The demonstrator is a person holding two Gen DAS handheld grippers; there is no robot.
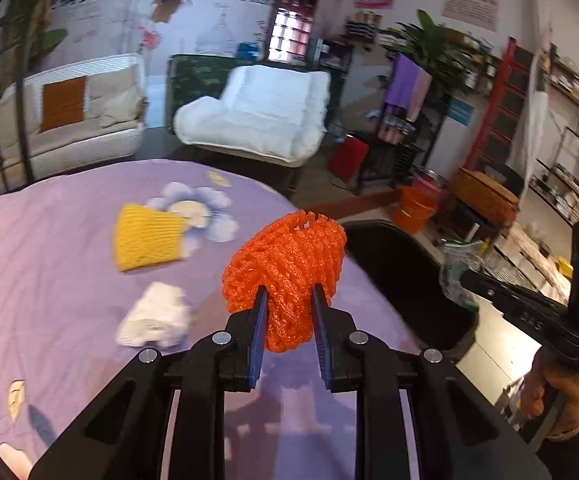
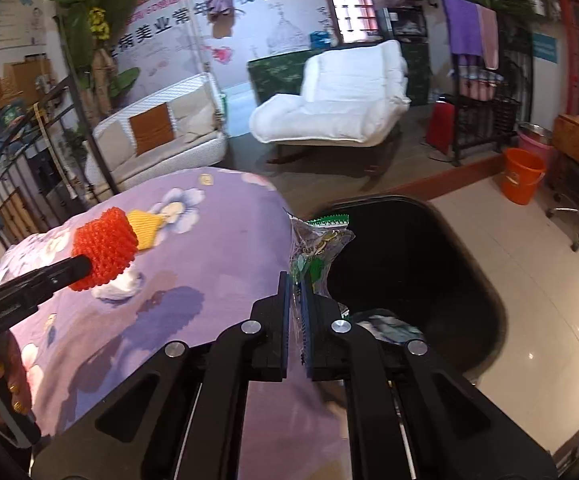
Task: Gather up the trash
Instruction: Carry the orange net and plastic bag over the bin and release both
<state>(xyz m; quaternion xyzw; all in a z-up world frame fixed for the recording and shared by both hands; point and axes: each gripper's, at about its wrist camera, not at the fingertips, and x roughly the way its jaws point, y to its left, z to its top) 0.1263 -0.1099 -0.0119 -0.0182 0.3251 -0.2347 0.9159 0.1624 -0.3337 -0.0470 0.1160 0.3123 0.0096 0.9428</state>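
Note:
My left gripper (image 1: 288, 294) is shut on an orange foam fruit net (image 1: 287, 264), lifted above the purple flowered tablecloth (image 1: 69, 312). The same orange net (image 2: 105, 248) shows at the left of the right wrist view. A yellow foam net (image 1: 147, 238) and a crumpled white tissue (image 1: 157, 316) lie on the cloth to its left. My right gripper (image 2: 295, 280) is shut on a clear plastic wrapper with green print (image 2: 317, 248), held at the rim of a black trash bin (image 2: 421, 264). In the left wrist view that wrapper (image 1: 457, 268) hangs over the bin (image 1: 405, 280).
The table's right edge meets the bin, which stands on a tiled floor (image 2: 537, 280). An orange bucket (image 2: 521, 176), a white armchair (image 2: 337, 112) and a wicker sofa (image 2: 161, 132) stand farther off. A person's hand (image 1: 557, 396) holds the right gripper's handle.

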